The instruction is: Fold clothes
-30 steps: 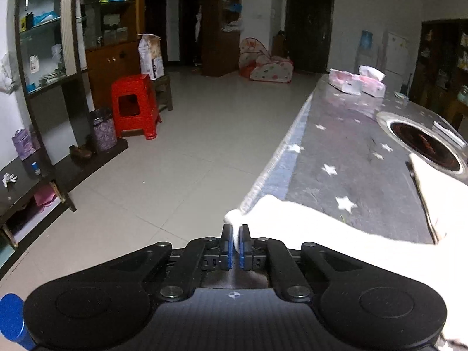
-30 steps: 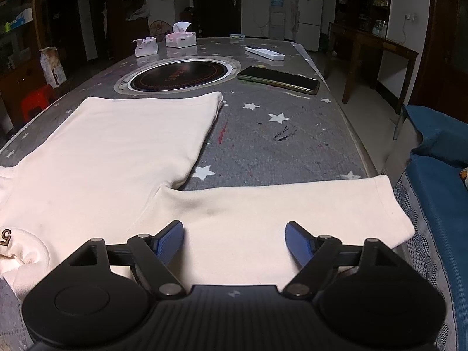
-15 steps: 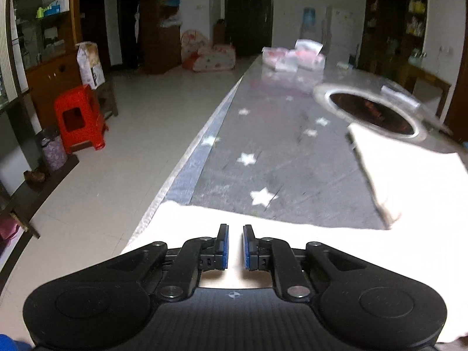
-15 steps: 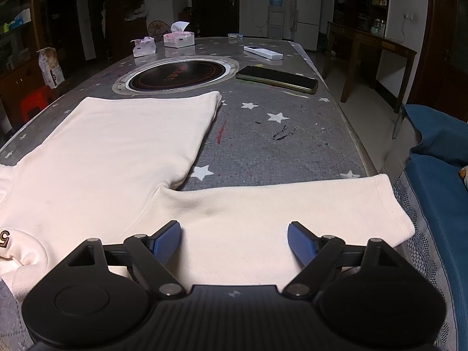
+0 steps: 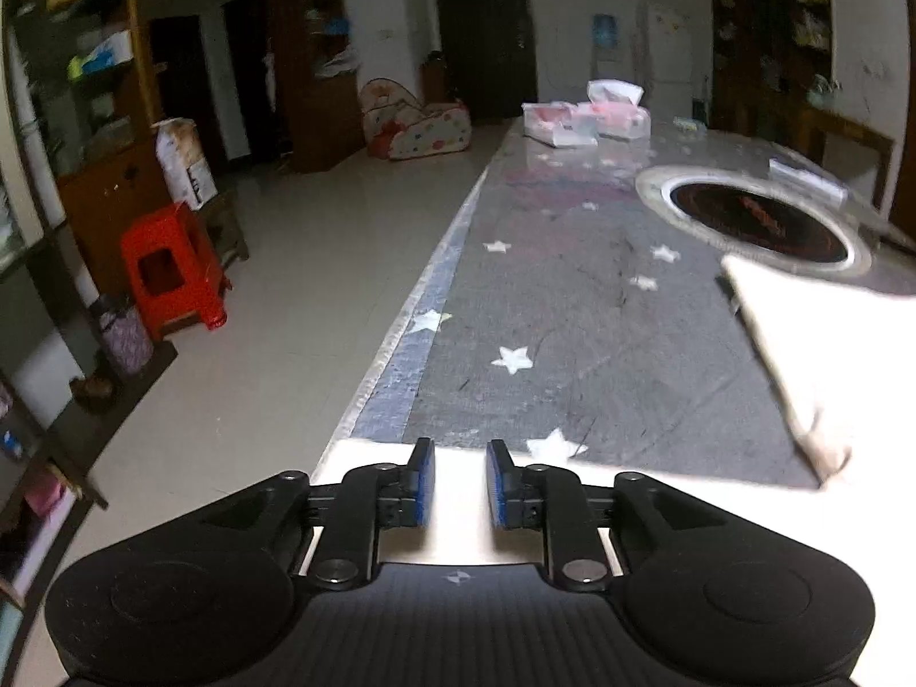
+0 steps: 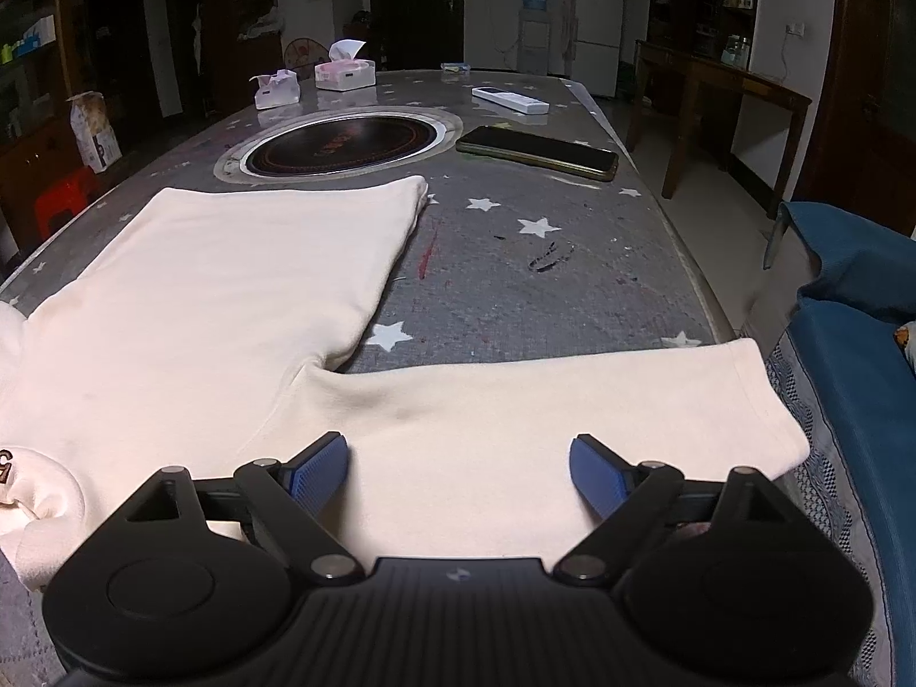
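Observation:
A cream long-sleeved shirt [image 6: 229,286] lies flat on the grey star-patterned table [image 6: 572,297]. Its right sleeve [image 6: 544,401] stretches toward the table's right edge, and my right gripper [image 6: 458,472] hovers over that sleeve, open wide, its jaws still opening with nothing pinched. In the left wrist view the other sleeve [image 5: 715,501] lies along the table's near left edge. My left gripper [image 5: 461,484] sits over its cuff end with the jaws opening; cloth shows in the narrow gap, but the blue pads [image 5: 423,481] are not pressing on it. The shirt's hem corner [image 5: 801,343] is at the right.
A round inset cooktop [image 6: 343,143], a dark phone [image 6: 538,151], a white remote [image 6: 509,100] and tissue boxes [image 6: 343,71] lie beyond the shirt. A blue sofa [image 6: 859,315] stands at the table's right. A red stool [image 5: 172,269] stands on the floor to the left.
My left gripper let go of the sleeve cuff it was pinching and swung right over the table; its jaws have parted. The right gripper's jaws widened slightly without moving.

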A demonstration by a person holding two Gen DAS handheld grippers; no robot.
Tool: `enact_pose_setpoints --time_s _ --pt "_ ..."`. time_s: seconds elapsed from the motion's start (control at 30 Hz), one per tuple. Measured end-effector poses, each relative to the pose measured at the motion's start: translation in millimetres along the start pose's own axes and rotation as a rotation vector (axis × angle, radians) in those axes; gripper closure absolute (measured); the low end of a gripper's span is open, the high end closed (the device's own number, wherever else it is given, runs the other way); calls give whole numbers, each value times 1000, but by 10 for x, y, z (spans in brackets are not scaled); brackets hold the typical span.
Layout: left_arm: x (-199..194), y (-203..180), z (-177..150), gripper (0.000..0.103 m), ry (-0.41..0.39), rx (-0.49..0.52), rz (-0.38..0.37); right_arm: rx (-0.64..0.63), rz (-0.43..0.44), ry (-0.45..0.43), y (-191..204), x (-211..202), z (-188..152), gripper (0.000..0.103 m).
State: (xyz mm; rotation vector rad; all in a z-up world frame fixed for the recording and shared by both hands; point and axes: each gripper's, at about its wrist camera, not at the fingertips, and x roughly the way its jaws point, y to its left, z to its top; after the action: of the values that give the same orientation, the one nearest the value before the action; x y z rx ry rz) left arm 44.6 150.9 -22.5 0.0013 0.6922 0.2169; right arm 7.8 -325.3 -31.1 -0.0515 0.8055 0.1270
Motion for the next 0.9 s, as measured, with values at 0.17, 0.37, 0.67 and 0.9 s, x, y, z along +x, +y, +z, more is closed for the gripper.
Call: enact_pose_setpoints --time_s 0.17,0.37,0.67,0.9 --pt "-395 -271 -56 81 -38 20 -170 0 0 -2 2 4 -2 16" --pt "-592 -668 -256 81 -8 109 -372 4 2 -7 0 3 -14 15" --pt "-572 -707 -506 74 24 217 -350 0 5 -6 -33 -20 -23 14" --pt "-631 -695 -444 68 23 228 -326 -4 16 -4 -55 -66 -80 14"
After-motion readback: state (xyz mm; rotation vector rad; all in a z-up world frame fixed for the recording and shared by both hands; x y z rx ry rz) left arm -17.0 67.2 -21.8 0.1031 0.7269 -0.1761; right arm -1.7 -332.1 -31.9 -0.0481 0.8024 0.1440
